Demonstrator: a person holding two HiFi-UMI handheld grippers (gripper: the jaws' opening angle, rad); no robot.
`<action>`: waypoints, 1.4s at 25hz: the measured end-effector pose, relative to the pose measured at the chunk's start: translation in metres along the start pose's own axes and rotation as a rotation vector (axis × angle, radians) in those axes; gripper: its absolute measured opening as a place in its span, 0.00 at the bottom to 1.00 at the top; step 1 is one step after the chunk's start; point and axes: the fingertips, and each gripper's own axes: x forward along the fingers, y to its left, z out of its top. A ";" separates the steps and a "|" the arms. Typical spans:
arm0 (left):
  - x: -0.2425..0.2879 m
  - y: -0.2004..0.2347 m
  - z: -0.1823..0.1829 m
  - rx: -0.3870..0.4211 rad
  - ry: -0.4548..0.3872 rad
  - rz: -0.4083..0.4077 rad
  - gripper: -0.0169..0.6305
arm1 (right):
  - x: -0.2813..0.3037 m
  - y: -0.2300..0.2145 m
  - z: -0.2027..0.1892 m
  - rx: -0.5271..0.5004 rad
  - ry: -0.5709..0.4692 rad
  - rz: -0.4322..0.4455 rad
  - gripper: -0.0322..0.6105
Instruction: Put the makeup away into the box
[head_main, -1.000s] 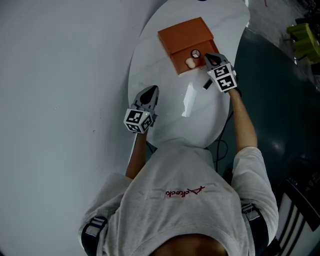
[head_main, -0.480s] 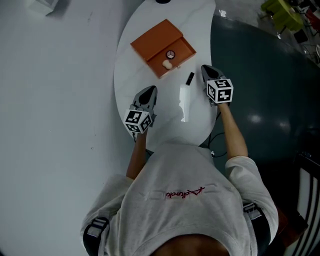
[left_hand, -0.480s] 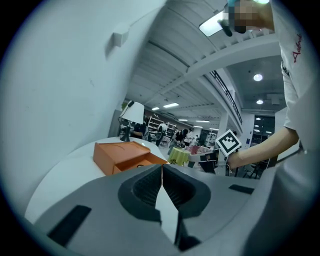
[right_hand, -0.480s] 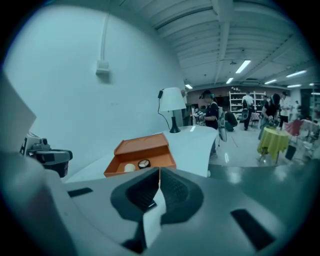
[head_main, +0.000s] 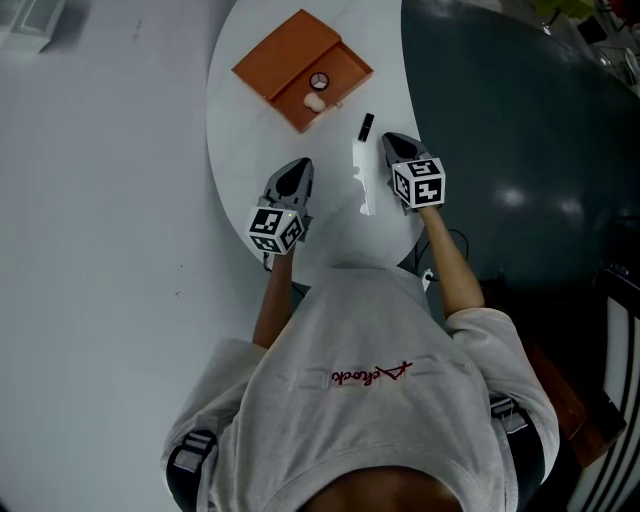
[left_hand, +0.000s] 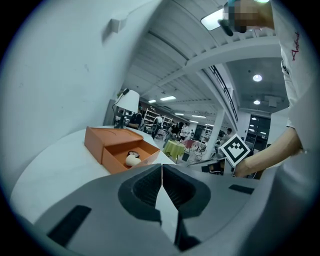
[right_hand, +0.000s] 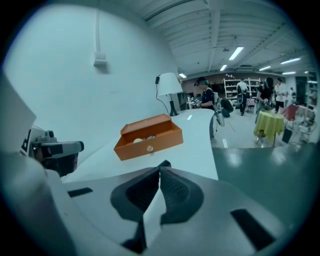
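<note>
Your right gripper (head_main: 393, 143) has come back from the open drawer of the orange box (head_main: 290, 55) toward you. Its jaws are pressed together with nothing between them. Your left gripper (head_main: 296, 175) has edged forward on the near left of the white table (head_main: 240, 130), also closed and empty.

So that visit to the drawer looks finished, and the next piece is probably the small black tube (head_main: 366, 126). It lies on the table just beyond your right gripper, to the near right of the box.

Count:
- One box.
- Two pieces in its drawer: a round compact (head_main: 319, 81) and a pale egg-shaped sponge (head_main: 314, 101).
- One black tube not yet put away.
</note>
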 end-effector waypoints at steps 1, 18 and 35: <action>-0.001 0.001 -0.004 -0.005 0.006 0.003 0.05 | 0.001 0.001 -0.005 0.005 0.009 -0.001 0.09; -0.006 0.012 -0.015 -0.037 0.015 0.027 0.05 | 0.034 0.025 -0.029 0.041 0.064 0.012 0.44; -0.024 0.044 -0.010 -0.062 -0.003 0.088 0.05 | 0.083 0.008 -0.018 -0.044 0.181 -0.202 0.25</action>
